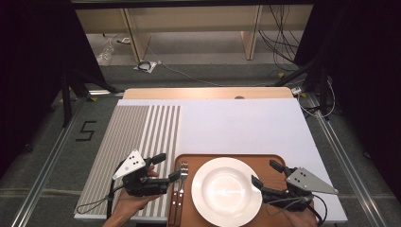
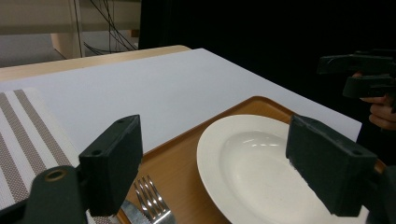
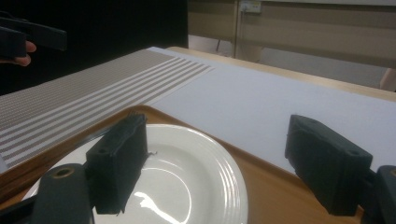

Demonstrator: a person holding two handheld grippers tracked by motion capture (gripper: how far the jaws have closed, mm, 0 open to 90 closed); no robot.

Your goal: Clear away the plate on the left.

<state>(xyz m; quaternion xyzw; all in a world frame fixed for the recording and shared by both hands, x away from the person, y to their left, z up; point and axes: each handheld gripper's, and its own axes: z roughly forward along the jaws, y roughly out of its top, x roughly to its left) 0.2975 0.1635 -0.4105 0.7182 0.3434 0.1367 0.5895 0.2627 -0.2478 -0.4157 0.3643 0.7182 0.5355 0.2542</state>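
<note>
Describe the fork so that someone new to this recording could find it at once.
Find the brown tray at the table's near edge, holding a white plate. In the strip left of the plate lie two wooden-handled utensils; the fork is the right one, nearer the plate, told by its metal tines.

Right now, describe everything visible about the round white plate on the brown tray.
The round white plate looks like glossy ceramic, with a wide ridged rim and a shallow empty well that reflects light. It lies flat and upright on the brown wooden tray, right of the fork. Open gripper jaws flank it on both sides.
</note>
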